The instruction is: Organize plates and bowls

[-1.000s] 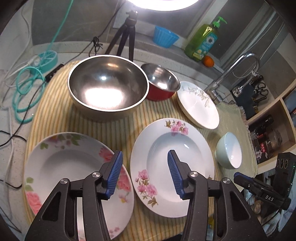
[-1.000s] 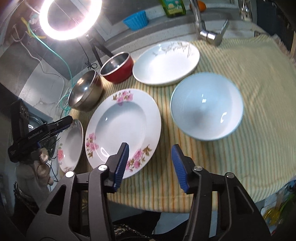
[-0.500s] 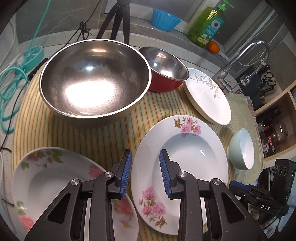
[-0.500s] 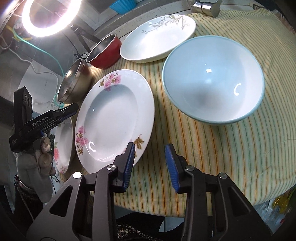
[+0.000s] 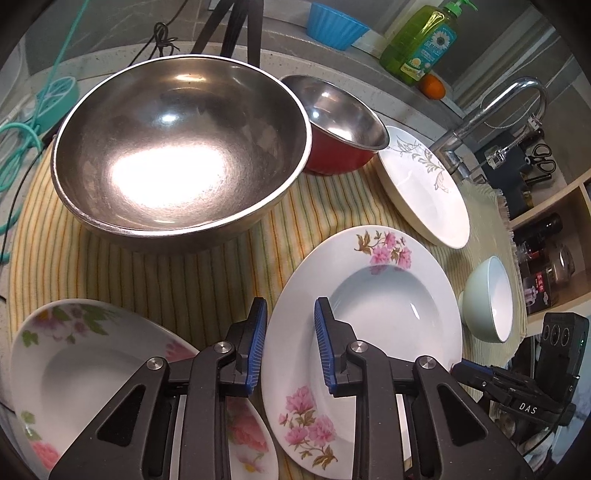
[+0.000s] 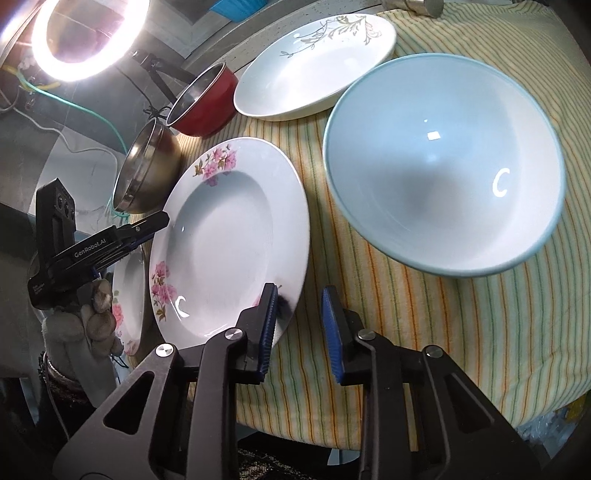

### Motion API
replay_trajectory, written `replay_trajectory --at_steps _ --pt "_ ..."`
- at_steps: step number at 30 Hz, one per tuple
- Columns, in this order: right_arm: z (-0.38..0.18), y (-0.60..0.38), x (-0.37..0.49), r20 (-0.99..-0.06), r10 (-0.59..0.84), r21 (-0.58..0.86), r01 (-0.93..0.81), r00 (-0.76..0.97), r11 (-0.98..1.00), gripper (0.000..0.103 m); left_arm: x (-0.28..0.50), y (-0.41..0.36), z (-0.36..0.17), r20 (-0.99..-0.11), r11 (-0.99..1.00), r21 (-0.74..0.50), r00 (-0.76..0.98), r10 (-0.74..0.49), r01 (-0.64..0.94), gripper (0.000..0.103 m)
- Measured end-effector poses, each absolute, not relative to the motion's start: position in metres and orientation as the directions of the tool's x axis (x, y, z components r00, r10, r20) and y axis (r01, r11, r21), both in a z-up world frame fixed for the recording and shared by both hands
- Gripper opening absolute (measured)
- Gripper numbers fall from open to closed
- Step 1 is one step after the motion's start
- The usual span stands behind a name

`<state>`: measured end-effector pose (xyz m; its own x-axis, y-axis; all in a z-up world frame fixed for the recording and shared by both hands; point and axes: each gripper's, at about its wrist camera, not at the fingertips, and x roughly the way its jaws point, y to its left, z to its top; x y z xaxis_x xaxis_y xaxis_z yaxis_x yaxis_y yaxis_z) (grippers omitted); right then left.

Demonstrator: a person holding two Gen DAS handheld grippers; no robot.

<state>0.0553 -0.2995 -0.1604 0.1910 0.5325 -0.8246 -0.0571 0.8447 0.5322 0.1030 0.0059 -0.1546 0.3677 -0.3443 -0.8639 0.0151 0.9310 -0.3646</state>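
A white deep plate with pink flowers lies on the striped cloth. My left gripper straddles its left rim, one pad over the plate and one outside. Its jaws are closing and stand a narrow gap apart, not pressing on the rim. My right gripper straddles the opposite rim the same way, jaws closing, cloth showing between the pads. Around the plate sit another flowered plate, a large steel bowl, a red bowl, a leaf-patterned plate and a pale blue bowl.
A faucet, a green soap bottle, a blue cup and an orange line the back ledge. A ring light on a tripod and teal cables stand at the left. Shelves are at the right.
Both grippers have sunk closer to the flowered plate and their jaws have narrowed. The left one shifted from between the two flowered plates onto the middle plate's rim.
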Motion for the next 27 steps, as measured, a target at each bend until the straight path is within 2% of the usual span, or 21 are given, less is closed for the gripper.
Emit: replay_trajectory --at_steps 2,27 --pt "-0.160 -0.296 0.056 -0.820 0.542 0.539 -0.071 0.182 0.839 0.017 0.103 0.005 -0.155 -0.864 0.931 -0.364 0.368 -0.343 0.015 0.024" --pt "-0.157 -0.299 0.045 -0.846 0.511 0.499 -0.110 0.151 0.859 0.018 0.082 -0.021 -0.155 -0.878 0.946 -0.322 0.361 -0.315 0.042 0.024"
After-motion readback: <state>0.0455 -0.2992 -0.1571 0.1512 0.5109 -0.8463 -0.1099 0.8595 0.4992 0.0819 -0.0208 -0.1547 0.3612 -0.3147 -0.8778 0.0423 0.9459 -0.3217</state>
